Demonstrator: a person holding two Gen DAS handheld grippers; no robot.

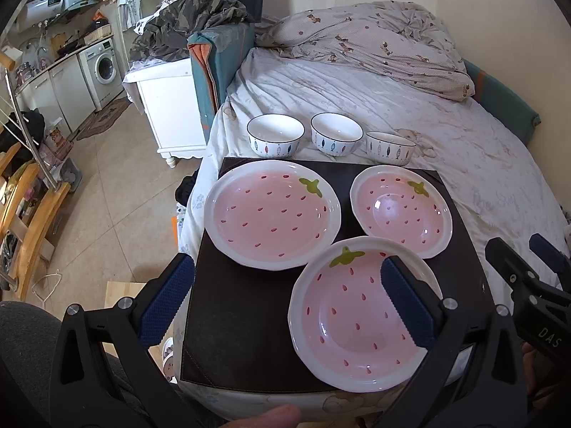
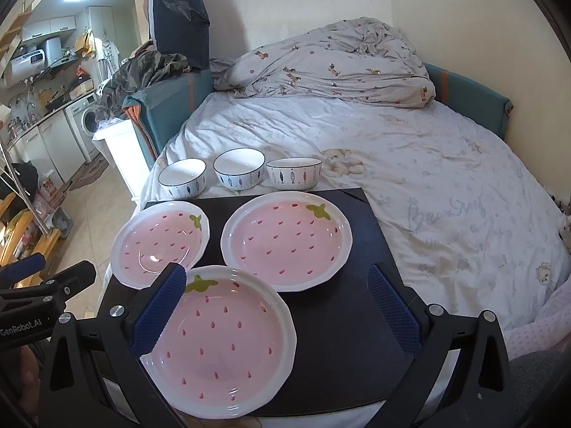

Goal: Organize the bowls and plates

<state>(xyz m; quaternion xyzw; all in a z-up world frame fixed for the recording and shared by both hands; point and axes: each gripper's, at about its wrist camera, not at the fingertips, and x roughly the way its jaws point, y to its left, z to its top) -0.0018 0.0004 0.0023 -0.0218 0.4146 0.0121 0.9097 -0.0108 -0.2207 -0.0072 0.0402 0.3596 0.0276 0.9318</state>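
Nearest, in the left wrist view: left gripper (image 1: 285, 296), jaws wide apart, holding nothing, blue-padded fingers (image 1: 166, 297) hovering over the near end of a dark mat (image 1: 242, 321). Right finger pad overlapping the near strawberry plate (image 1: 357, 321) in the picture; contact impossible to judge. At the far right edge of that view, part of the right gripper, black with a blue tip.

From the right wrist view: right gripper (image 2: 276, 312), jaws likewise spread, clamped on nothing, left pad (image 2: 160, 308) over the rim of the same near strawberry plate (image 2: 221, 342), right pad above bare mat (image 2: 342, 321). Left gripper's tip visible at the left edge (image 2: 25, 267).

On the mat, laid flat on a bed (image 1: 464, 142): three pink plates with white rims, red seed marks and a green stem. Near plate at the mat's front edge, toward the right in the left wrist view. Behind it, a large strawberry plate (image 1: 273, 214) on the left and a smaller strawberry plate (image 1: 401, 210) on the right, apart from each other, each rim close to the near plate's rim. In the right wrist view, the smaller one (image 2: 160, 244) on the left and the larger (image 2: 285, 240) on the right.

Just past the mat's far edge, directly on the sheet: three white fish-pattern bowls with dark rims in a row, upright and empty — left bowl (image 1: 275, 135), middle bowl (image 1: 336, 133), right bowl (image 1: 390, 147), close together.

Farther back, a crumpled duvet (image 1: 374, 42) against the wall. Off to the left, a white cabinet (image 1: 167, 107) beside the bed, then a washing machine (image 1: 103, 67) in a kitchen corner.
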